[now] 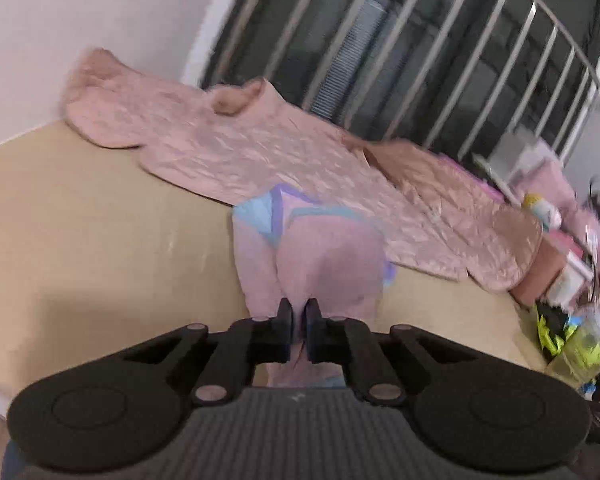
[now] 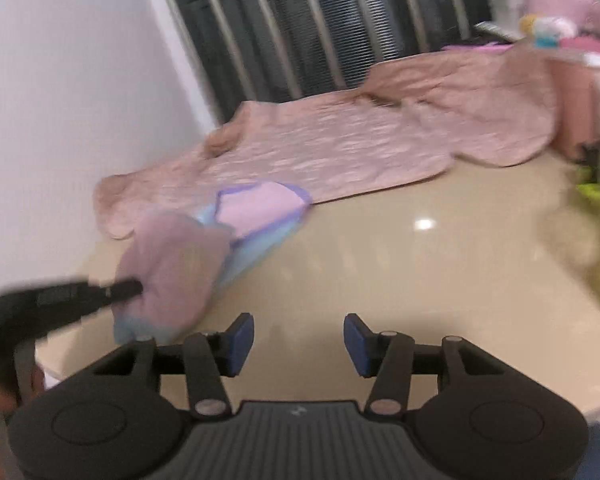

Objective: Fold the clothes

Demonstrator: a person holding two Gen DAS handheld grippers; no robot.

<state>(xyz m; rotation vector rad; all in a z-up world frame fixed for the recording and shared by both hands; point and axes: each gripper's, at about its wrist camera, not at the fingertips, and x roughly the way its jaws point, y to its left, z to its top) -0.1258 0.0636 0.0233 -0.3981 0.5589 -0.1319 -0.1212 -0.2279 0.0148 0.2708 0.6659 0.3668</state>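
Observation:
A small pink garment (image 1: 324, 264) with purple and light-blue trim lies on the beige tabletop (image 1: 100, 240). My left gripper (image 1: 299, 320) is shut on its near edge, with the pink cloth pinched between the pads. In the right wrist view the same garment (image 2: 180, 264) is at the left, and the left gripper (image 2: 134, 288) comes in from the left holding its bunched end. My right gripper (image 2: 299, 340) stands open above the bare tabletop (image 2: 380, 260), to the right of the garment, with nothing between its fingers.
A larger wrinkled pink garment (image 1: 284, 152) is spread along the table's far side in front of a barred window (image 1: 420, 60). A white wall (image 1: 80, 20) is at the left. Cluttered items and a yellow-green thing (image 1: 572, 344) crowd the right end.

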